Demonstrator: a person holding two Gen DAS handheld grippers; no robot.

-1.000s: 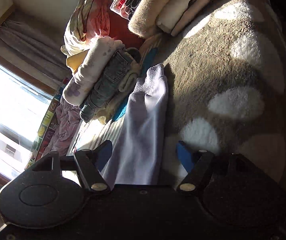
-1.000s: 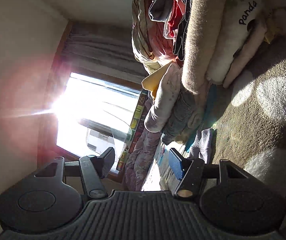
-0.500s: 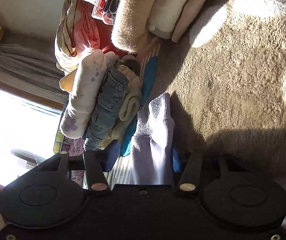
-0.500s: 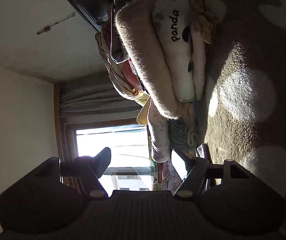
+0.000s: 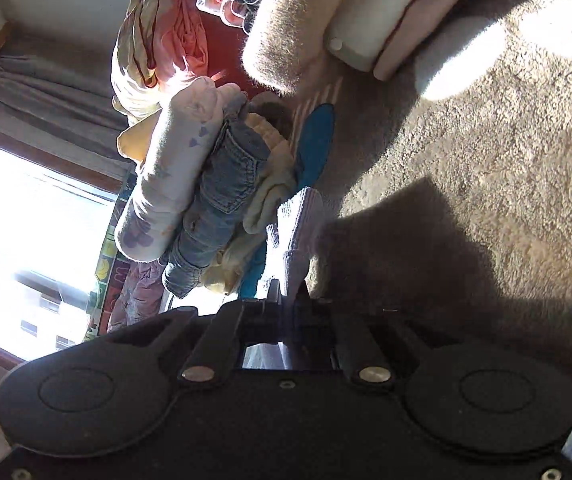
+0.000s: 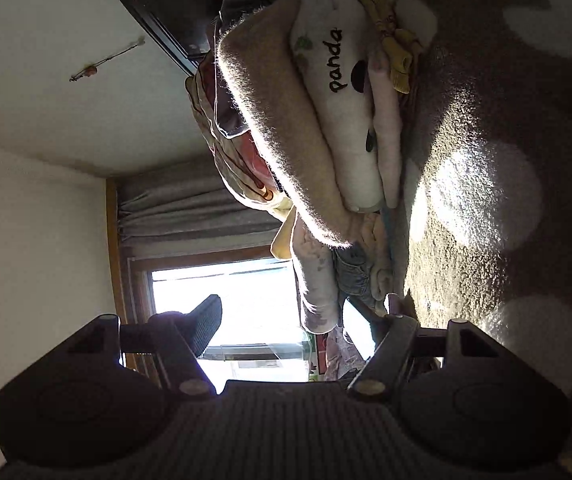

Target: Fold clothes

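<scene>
From the left wrist view, the left hand-held gripper (image 5: pixel 286 300) pinches the near end of the pale lilac garment (image 5: pixel 300 220) on the blanket (image 5: pixel 486 160); soft, light knit, best held at that edge. From the right wrist view, the right hand-held gripper (image 6: pixel 298 320) hangs spread, the garment's end barely visible at its right finger.

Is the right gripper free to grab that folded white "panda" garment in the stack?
Probably yes. The right gripper is open and empty, and the panda garment lies ahead, its side exposed. But it is sandwiched between a fuzzy tan blanket and pink fabric.
</scene>
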